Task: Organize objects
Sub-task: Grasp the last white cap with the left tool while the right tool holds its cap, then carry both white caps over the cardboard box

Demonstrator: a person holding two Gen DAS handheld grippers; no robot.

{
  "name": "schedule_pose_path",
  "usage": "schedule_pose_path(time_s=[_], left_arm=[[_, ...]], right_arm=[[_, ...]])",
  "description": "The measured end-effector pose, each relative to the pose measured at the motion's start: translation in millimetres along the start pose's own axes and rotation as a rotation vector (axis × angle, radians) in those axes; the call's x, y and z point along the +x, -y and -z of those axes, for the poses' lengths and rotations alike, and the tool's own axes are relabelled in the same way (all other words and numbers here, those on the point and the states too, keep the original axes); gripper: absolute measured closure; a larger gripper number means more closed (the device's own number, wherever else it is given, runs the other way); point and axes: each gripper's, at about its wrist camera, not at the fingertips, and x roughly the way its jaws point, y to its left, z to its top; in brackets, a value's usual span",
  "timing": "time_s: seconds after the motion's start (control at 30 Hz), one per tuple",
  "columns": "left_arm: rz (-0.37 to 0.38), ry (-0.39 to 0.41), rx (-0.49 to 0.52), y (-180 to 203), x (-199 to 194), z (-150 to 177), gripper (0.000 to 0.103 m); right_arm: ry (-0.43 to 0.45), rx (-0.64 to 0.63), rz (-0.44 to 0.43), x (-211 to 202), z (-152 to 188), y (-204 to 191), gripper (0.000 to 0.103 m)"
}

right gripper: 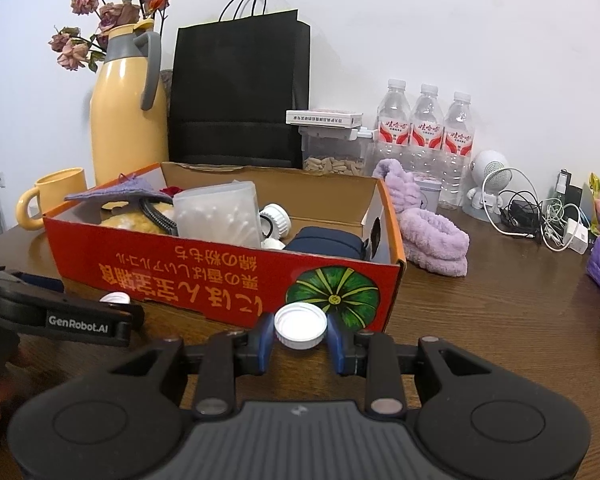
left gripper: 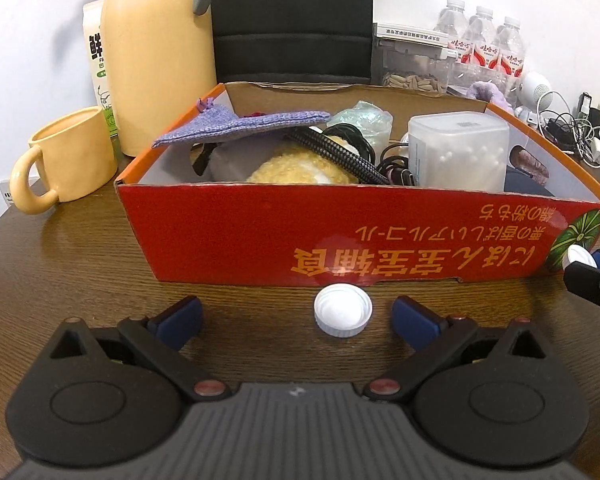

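Left wrist view: we see our left gripper [left gripper: 296, 318] with its blue pads spread wide and nothing pressed between them, and a white bottle cap [left gripper: 343, 314] lies open side up on the dark wooden table [left gripper: 80, 272] between the two pads, touching neither. Just beyond that cap stands the red cardboard box [left gripper: 340, 232], its printed front wall facing us. Inside it we make out a purple knitted cloth [left gripper: 236, 126] draped over the left part, a braided black cable [left gripper: 336, 152], a yellow fuzzy item [left gripper: 296, 170] and a clear tub of cotton swabs [left gripper: 458, 152]. To the left of the box sit a yellow mug [left gripper: 70, 158] and a tall yellow thermos jug [left gripper: 156, 52]. At the right edge our right gripper [left gripper: 580, 264] shows with a second white cap [left gripper: 579, 257] at its tip. In the right wrist view, that right gripper [right gripper: 300, 340] is clamped on the second white cap [right gripper: 300, 326], both blue pads pressing its ribbed sides, and it is held above the table just in front of the box [right gripper: 220, 276], before the green pumpkin picture [right gripper: 334, 296]. The first cap [right gripper: 115, 298] peeks out beside the left gripper's arm at the left. Behind the box stand a black paper bag [right gripper: 240, 92] and three water bottles [right gripper: 426, 136], and a purple fluffy cloth [right gripper: 428, 232] lies to the right of it.
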Motion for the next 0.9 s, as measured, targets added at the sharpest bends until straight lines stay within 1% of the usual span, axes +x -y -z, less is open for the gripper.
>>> schedule_pose_path(time_s=[0.07, 0.13, 0.17, 0.2, 0.23, 0.27, 0.3, 0.4, 0.53, 0.7, 0.83, 0.9], left_arm=[[0.003, 0.000, 0.003, 0, 0, 0, 0.000], [0.017, 0.014, 0.008, 1, -2, 1, 0.013], [0.023, 0.028, 0.013, 2, -5, 2, 0.030], [0.032, 0.041, 0.017, 3, -8, 3, 0.049], [0.043, 0.049, 0.020, 4, -11, 3, 0.059], [0.055, 0.054, 0.020, 5, -12, 4, 0.072], [0.066, 0.056, 0.020, 6, -14, 4, 0.074], [0.091, 0.063, 0.020, 7, -18, 7, 0.074], [0.111, 0.108, 0.014, 5, -31, 6, 0.074], [0.140, 0.203, 0.015, 4, -59, 2, 0.074], [0.146, 0.288, 0.014, 2, -78, -9, 0.074], [0.156, 0.319, -0.006, -1, -83, -18, 0.074]], right_arm=[[-0.002, -0.003, 0.001, 1, 0, 0, 0.075], [-0.001, -0.004, 0.000, 0, 0, 0, 0.075], [-0.001, -0.005, 0.000, 0, 0, 0, 0.075], [0.000, -0.005, -0.001, 0, 0, 0, 0.076], [0.000, -0.006, -0.003, 0, 0, 0, 0.076], [0.001, -0.007, -0.004, 0, 0, 0, 0.076], [0.001, -0.009, -0.007, -1, 0, 0, 0.076], [0.004, -0.013, -0.012, -2, 0, 0, 0.075], [0.020, -0.011, -0.020, -5, -1, 0, 0.076], [0.070, -0.014, -0.043, -17, -4, 0, 0.076], [0.135, -0.016, -0.062, -28, -12, 0, 0.076], [0.175, -0.019, -0.068, -32, -19, -1, 0.076]])
